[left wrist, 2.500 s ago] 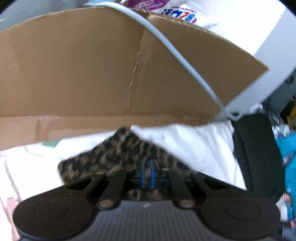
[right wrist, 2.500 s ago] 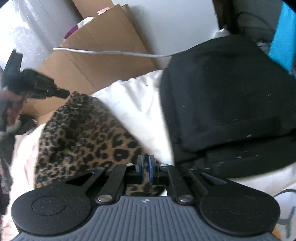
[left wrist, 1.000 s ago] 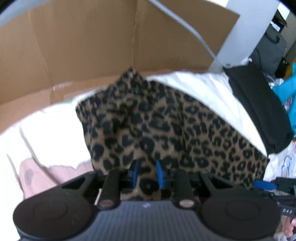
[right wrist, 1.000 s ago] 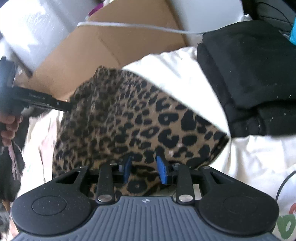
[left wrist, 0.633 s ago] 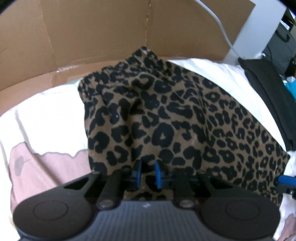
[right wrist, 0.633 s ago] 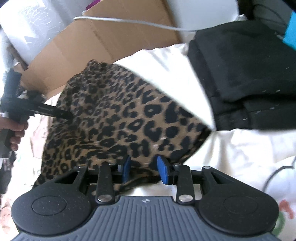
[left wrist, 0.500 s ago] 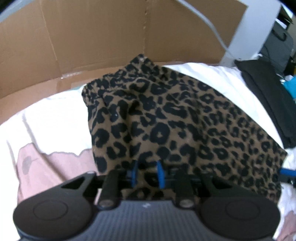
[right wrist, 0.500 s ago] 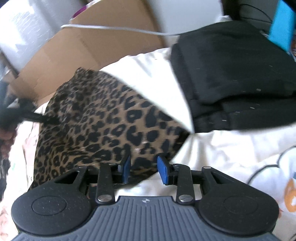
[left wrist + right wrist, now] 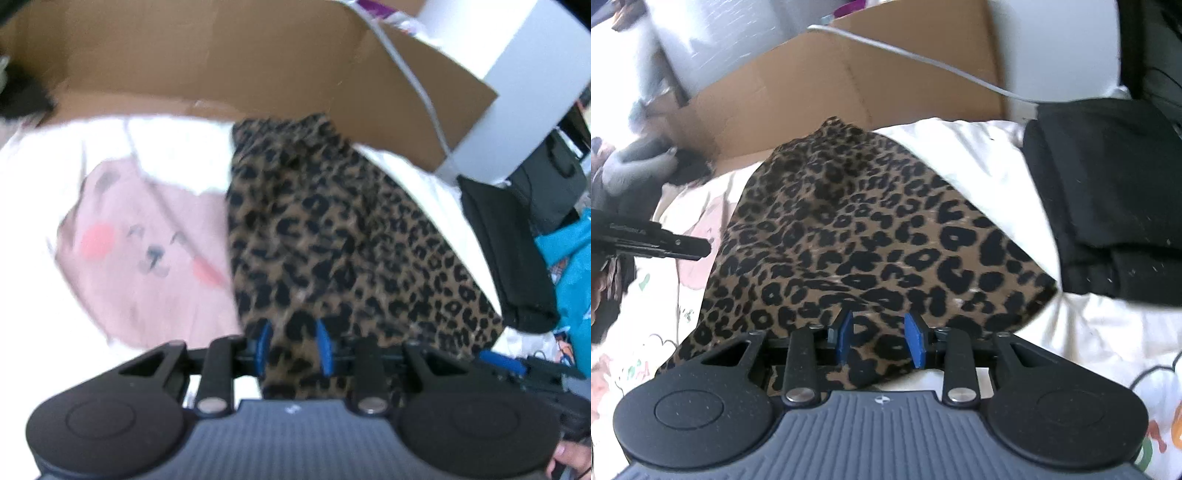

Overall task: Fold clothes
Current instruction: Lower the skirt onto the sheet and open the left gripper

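Note:
A leopard-print garment (image 9: 340,236) lies folded on the white bed sheet (image 9: 166,147), running away from both grippers toward a cardboard panel. It also shows in the right wrist view (image 9: 871,240). My left gripper (image 9: 293,349) is open, its blue pads astride the garment's near left edge. My right gripper (image 9: 881,341) is open over the garment's near right edge, pads apart with cloth between them. The left gripper's finger (image 9: 653,243) shows at the left of the right wrist view.
A pink cartoon bear print (image 9: 147,251) is on the sheet left of the garment. A folded black garment (image 9: 1108,206) lies to the right. A cardboard panel (image 9: 221,62) with a grey cable (image 9: 916,59) stands behind. A teal garment (image 9: 569,273) is at far right.
Both grippers opened and let go of the leopard garment, which now lies flat. Both have drawn back toward its near edge; the left view swung left and shows the pink bear.

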